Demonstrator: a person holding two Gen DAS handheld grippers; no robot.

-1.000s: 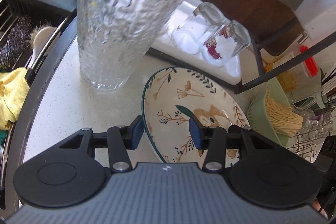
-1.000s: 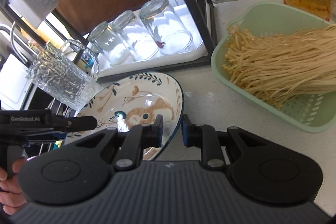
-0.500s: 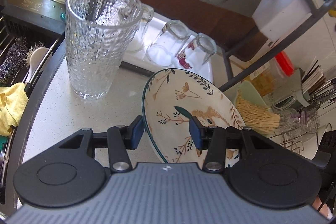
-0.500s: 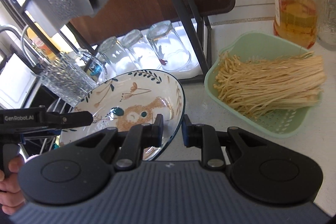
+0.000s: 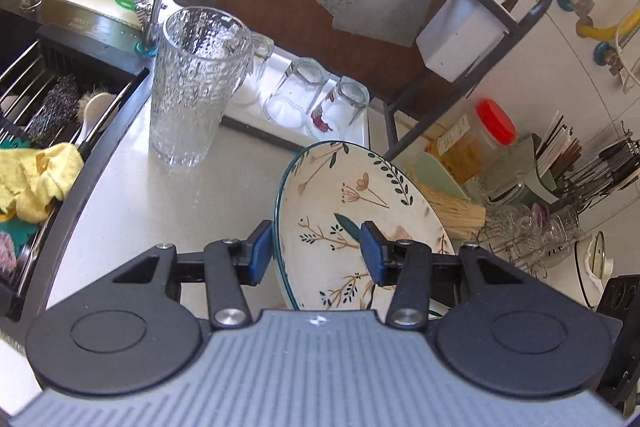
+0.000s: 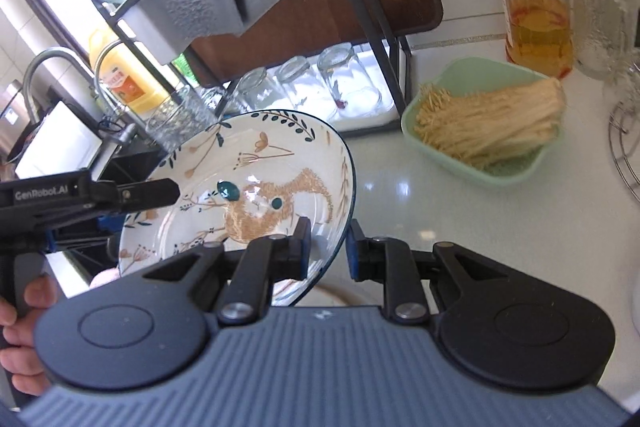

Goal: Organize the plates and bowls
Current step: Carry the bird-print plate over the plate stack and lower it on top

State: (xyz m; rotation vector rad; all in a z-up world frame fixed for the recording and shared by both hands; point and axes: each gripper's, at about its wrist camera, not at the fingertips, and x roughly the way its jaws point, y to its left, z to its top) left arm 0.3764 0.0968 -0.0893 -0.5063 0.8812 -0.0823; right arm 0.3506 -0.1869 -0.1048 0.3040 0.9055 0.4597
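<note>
I carry the floral bowl (image 6: 256, 183) above the worktop (image 6: 400, 203), right gripper (image 6: 328, 247) jaws clamped on its near rim, left gripper (image 5: 316, 251) jaws straddling the opposite rim, contact unclear; best lifted level, clear of the dish rack (image 6: 384, 39) post.
</note>
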